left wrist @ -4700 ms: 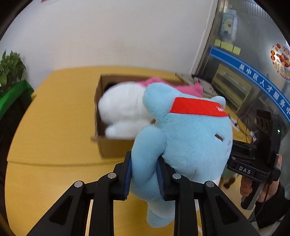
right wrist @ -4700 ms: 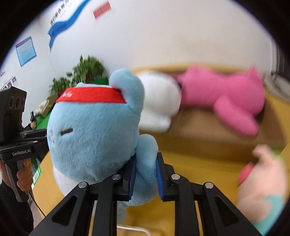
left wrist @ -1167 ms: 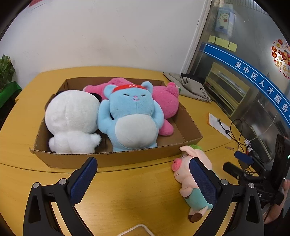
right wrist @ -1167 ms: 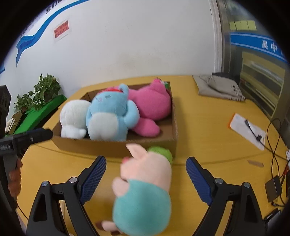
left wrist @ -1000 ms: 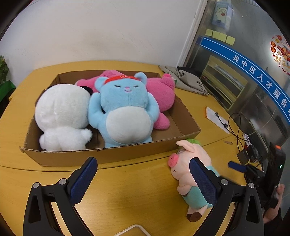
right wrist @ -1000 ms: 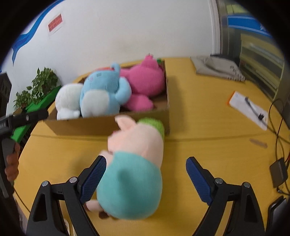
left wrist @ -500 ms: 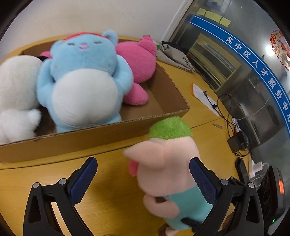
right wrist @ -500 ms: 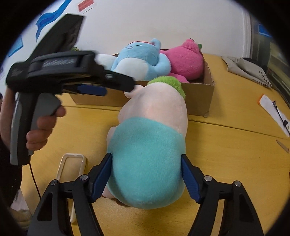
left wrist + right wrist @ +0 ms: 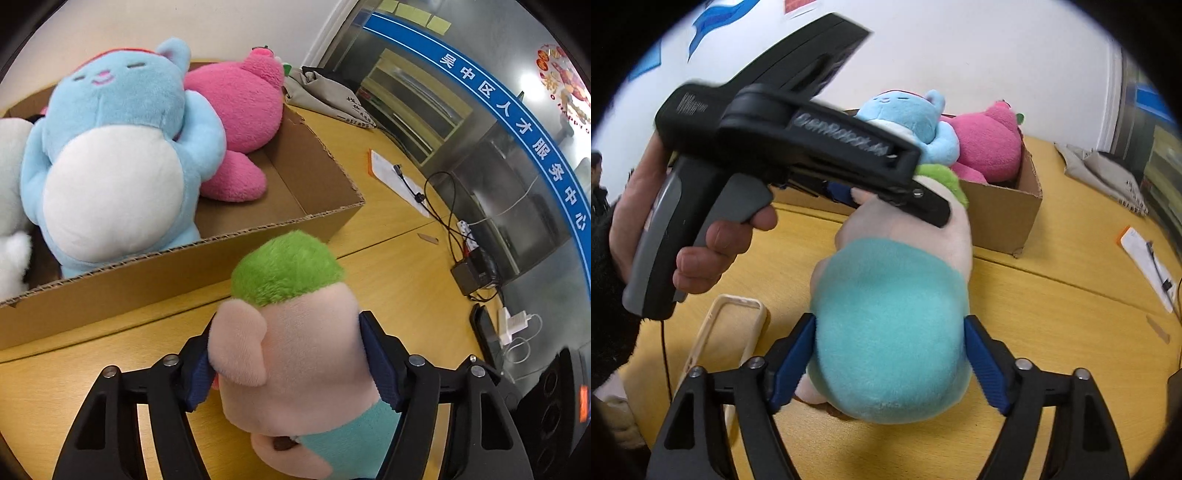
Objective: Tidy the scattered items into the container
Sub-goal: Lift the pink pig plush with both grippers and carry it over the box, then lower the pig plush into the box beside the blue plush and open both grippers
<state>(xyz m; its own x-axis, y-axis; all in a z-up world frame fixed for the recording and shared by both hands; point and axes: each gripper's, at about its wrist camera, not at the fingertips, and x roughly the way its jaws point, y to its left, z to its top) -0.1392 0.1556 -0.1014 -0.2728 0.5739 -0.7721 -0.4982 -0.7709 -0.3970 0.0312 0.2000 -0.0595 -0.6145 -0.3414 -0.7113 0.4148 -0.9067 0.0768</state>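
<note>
A pig plush [image 9: 295, 350] with a green cap and teal trousers stands on the yellow table just in front of the cardboard box [image 9: 280, 236]. My left gripper [image 9: 291, 365] is shut on its pink head. My right gripper [image 9: 890, 362] is shut on its teal body [image 9: 886, 325] from the other side. In the right wrist view the left gripper's black body [image 9: 798, 147] lies over the plush's head. The box holds a blue bear plush [image 9: 110, 166], a pink plush [image 9: 240, 110] and a white plush [image 9: 11, 206].
A cream phone case [image 9: 727, 339] lies on the table left of the pig. A grey cloth bag [image 9: 328, 96], a paper with a cable [image 9: 399, 177], chargers and a phone [image 9: 484, 328] lie to the right. A glass wall stands beyond.
Both grippers have moved in on the pig plush and closed on it, the left on the head and the right on the body. Earlier both had set the blue bear into the box.
</note>
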